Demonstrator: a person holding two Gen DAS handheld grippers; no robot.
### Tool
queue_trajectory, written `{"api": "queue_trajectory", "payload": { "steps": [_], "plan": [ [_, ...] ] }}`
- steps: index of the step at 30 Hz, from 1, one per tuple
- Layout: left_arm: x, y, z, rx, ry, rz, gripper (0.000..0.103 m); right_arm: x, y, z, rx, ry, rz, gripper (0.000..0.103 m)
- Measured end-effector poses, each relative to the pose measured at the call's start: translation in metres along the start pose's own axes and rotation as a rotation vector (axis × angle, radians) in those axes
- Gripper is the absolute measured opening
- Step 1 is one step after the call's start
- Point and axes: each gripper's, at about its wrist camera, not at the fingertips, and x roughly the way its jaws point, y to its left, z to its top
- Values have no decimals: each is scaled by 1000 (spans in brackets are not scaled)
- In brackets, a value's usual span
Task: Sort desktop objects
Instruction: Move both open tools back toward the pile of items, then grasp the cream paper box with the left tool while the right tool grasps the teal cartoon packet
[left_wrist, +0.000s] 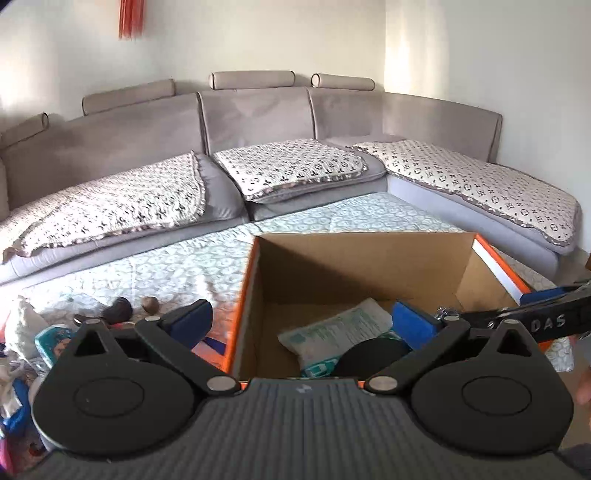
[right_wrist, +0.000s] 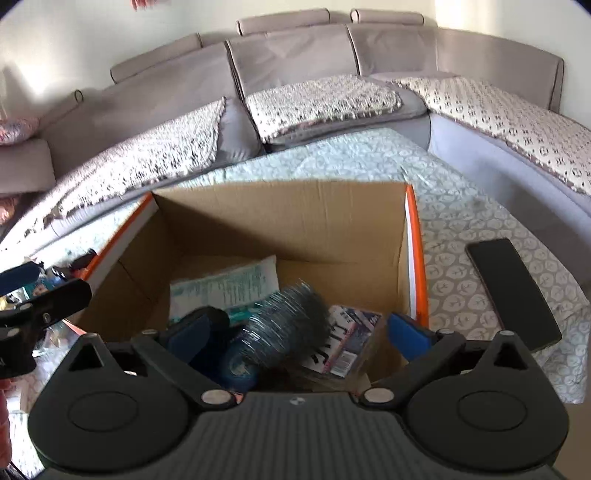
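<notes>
"DAS" in pale letters on the right gripper arm, seen at the right edge of the left view. Left gripper spread wide, empty, above the box: brown corrugated card, orange rim. Right gripper also spread, empty, over the same box. Inside: soft white pack with green print too blurred to read, bristly round brush, glossy printed packet. Flat black phone on the patterned cloth, right of the box
</notes>
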Motion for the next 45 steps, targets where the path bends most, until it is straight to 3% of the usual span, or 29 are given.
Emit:
{"api": "queue_trajectory", "payload": {
  "steps": [5, 10, 21, 26, 31, 39, 45],
  "plan": [
    [-15, 22, -1, -23, -3, 38, 103, -18, 22, 1, -54, -97, -1, 103],
    [-37, 47, -9, -56, -7, 76, 103, -27, 51, 0, -96, -128, 41, 103],
    [-85, 114, -56, -137, -6, 209, 103, -35, 140, -33, -280, -222, 265, 103],
    [-102, 148, -88, -179, -1, 303, 103, -20, 187, -56, -369, -219, 362, 103],
    [-104, 180, -112, -229, 28, 377, 103, 3, 224, -73, -389, -202, 395, 103],
    [-96, 214, -112, -289, 9, 424, 103, 33, 272, -74, -429, -299, 426, 103],
    [-92, 242, -96, -344, -67, 419, 103, 54, 308, -71, -448, -340, 433, 102]
  ]
}}
